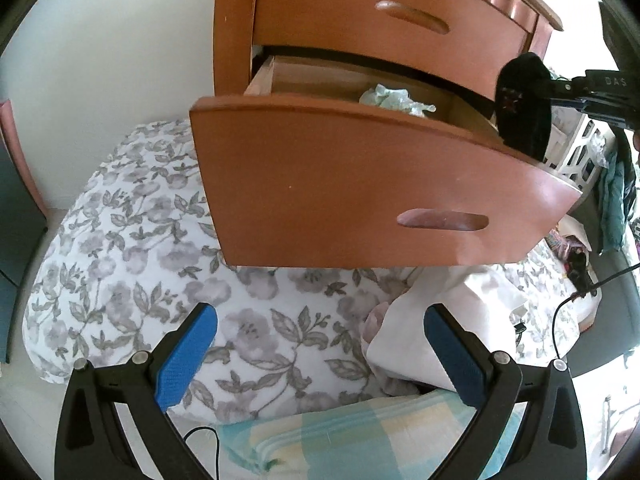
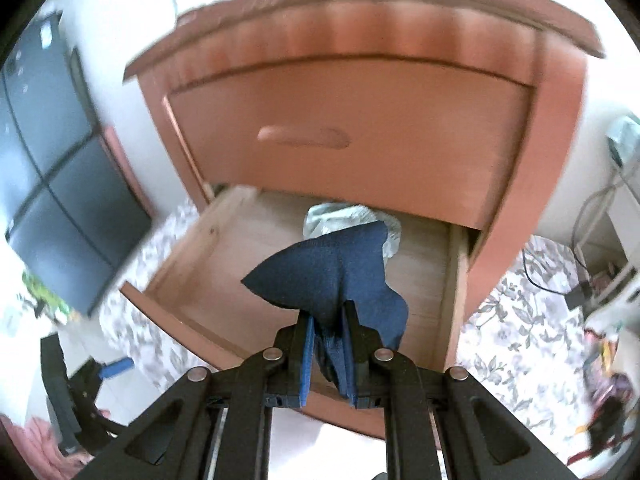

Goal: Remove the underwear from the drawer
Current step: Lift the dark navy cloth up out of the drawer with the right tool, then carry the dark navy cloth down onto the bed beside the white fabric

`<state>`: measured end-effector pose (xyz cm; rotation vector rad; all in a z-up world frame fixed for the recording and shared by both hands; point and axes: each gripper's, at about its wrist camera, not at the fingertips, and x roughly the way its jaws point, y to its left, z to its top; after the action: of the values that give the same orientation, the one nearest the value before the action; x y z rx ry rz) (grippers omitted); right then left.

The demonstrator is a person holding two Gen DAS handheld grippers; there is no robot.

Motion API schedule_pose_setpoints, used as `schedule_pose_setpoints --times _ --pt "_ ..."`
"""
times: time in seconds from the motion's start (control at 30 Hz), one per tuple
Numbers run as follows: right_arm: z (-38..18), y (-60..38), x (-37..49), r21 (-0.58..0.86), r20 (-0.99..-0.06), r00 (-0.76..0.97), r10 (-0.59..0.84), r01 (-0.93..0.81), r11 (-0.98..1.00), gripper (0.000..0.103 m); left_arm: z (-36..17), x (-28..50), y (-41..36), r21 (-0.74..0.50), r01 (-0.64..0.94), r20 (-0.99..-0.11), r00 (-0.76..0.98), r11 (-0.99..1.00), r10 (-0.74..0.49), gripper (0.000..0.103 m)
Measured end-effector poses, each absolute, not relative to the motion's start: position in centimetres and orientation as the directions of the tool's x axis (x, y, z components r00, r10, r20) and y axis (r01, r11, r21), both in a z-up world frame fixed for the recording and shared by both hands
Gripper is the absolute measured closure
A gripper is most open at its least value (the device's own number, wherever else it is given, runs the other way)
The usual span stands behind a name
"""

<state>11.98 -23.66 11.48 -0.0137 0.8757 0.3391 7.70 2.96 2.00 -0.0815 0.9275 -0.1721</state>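
Above the open drawer (image 2: 224, 248), a piece of dark blue underwear (image 2: 336, 280) hangs pinched between the blue pads of the right gripper (image 2: 328, 316), whose fingers are closed tight on a bunched fold of the cloth. The rest of the fabric fans out in front of the fingertips, clear of the drawer floor. From the left wrist camera the same underwear (image 1: 524, 104) shows as a dark lump at the right end of the drawer, gripped by the right gripper (image 1: 560, 88) reaching in from the right edge.

Behind it, at the back of the drawer, lies a crumpled pale green garment (image 2: 352, 218), resting on the bare wooden bottom; the left wrist view shows it (image 1: 394, 98) just over the drawer's front panel (image 1: 360, 184).

The drawer is pulled well out of an orange-brown wooden nightstand (image 2: 360, 12), beneath a closed upper drawer (image 2: 352, 128) with a recessed handle.

The left gripper (image 1: 320, 336) is held lower, in front of the drawer's front panel, with its fingers spread wide and nothing between them. Below it lie a flowered bedspread (image 1: 132, 248), a white cloth (image 1: 440, 304) and a pale checked cloth (image 1: 360, 432).
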Motion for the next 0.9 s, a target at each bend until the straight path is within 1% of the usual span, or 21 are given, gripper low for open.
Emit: schedule_pose_setpoints --times 0.13,0.23,0.47,0.73,0.9 --pt "13.7 -24.7 9.8 0.126 -0.696 0.66 0.283 -0.276 0.953 0.089 2.7 7.0 2.6 -0.126 0.112 -0.786 0.594 0.986 -0.168 0.0" --pt "16.2 -25.5 7.7 0.118 -0.631 0.728 0.267 -0.251 0.961 0.089 3.0 6.6 2.3 -0.114 0.111 -0.79 0.592 0.987 -0.158 0.0" --pt "20.8 -27.0 3.0 0.103 -0.519 0.821 0.239 -0.217 0.971 0.089 4.1 5.3 1.6 -0.094 0.119 -0.78 0.608 0.988 -0.147 0.0" --pt "22.6 -27.8 -1.5 0.095 -0.451 0.874 0.18 -0.153 0.984 0.089 5.3 3.7 0.8 -0.079 0.135 -0.766 0.625 0.988 -0.147 0.0" --pt "22.3 -28.3 -3.8 0.111 -0.439 0.886 0.146 -0.108 0.988 0.089 6.0 2.7 0.7 -0.072 0.134 -0.755 0.64 0.988 -0.141 0.0"
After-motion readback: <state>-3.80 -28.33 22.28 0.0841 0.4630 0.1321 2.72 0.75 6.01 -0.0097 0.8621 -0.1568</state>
